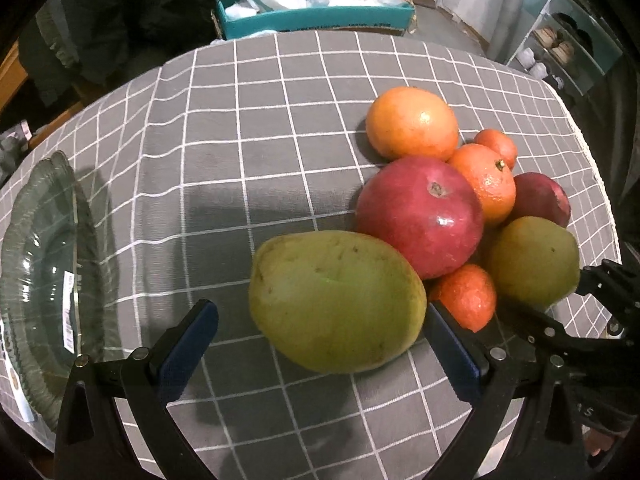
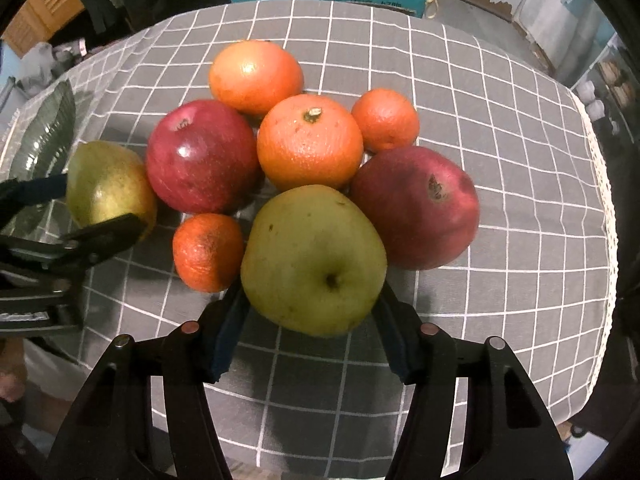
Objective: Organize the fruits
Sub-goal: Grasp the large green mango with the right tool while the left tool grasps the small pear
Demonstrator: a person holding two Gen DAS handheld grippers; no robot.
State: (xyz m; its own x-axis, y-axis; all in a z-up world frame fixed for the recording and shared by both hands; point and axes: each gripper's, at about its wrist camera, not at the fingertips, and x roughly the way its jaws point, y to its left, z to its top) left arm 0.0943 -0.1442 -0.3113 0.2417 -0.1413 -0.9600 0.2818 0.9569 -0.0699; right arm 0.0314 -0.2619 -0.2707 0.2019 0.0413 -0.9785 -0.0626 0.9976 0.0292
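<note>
Right wrist view shows my right gripper [image 2: 312,312] closed on the near green apple [image 2: 314,260], a pad against each flank; no gap shows on either side. That apple sits at the near edge of the fruit pile on the checked cloth [image 2: 500,128]. Touching it to the left is a small mandarin [image 2: 208,252], behind it a big orange [image 2: 310,142], and to its right a dark red apple [image 2: 416,208]. Further back lie a second red apple [image 2: 200,156], a grapefruit [image 2: 256,76] and another mandarin [image 2: 385,119].

My left gripper [image 1: 320,336] straddles the green mango [image 1: 336,300], which lies at the left edge of the pile. Its right pad looks to be against the mango's side, but the left finger [image 1: 192,340] stands clear with cloth showing between, so this tool is open and not yet gripping. From the right wrist, the same mango [image 2: 108,184] sits between the left gripper's two fingers.

Well to the left of the fruit, a glass plate [image 1: 44,264] with a ribbed rim rests on the cloth, nothing on it. Beyond the table's far edge is a teal box [image 1: 316,16] stuffed with plastic bags.
</note>
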